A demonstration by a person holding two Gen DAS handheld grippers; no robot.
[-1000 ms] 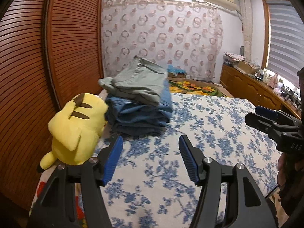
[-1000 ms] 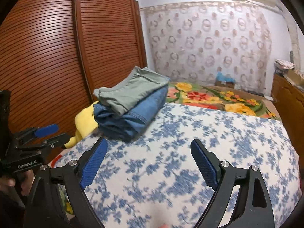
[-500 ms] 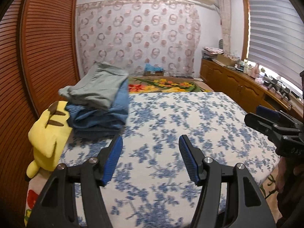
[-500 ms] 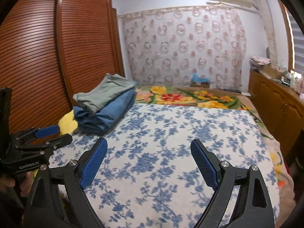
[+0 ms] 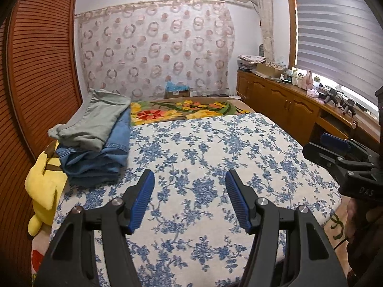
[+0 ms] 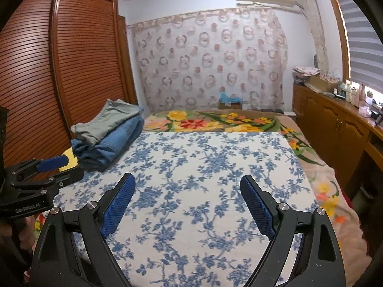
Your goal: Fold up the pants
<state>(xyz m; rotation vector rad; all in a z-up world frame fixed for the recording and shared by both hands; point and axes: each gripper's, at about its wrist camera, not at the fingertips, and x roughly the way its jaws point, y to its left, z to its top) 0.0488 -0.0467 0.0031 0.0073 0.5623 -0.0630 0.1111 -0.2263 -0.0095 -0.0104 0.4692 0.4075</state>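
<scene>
A bedroom with a bed [image 5: 215,143] under a white cover printed with blue flowers fills both views; a louvred wooden wardrobe [image 6: 71,71] stands along one side of the bed and a ring-patterned curtain [image 5: 155,55] hangs behind its far end. The folded pants [image 5: 93,141] sit as a stack on the bed at the wardrobe side, toward the far end: a grey-green pair [image 6: 107,122] lies on top of blue denim pairs [image 6: 107,146], how many I cannot tell. A yellow plush toy [image 5: 45,184] leans between the stack and the wardrobe, touching the denim. Beyond the blue-flowered cover, a blanket with large yellow and red flowers [image 6: 215,122] spreads to the head of the bed. On the side of the bed away from the wardrobe runs a wooden sideboard [image 5: 287,102] under a window with a striped blind [image 5: 335,35], with small bottles and boxes on top, too small to tell apart. The left gripper [image 5: 189,198] hangs over the near part of the bed, its jaws apart with only the cover seen between them. The right gripper [image 6: 188,203] hangs beside it, farther from the wardrobe, its jaws spread wide and holding nothing. Both are well apart from the stack.
</scene>
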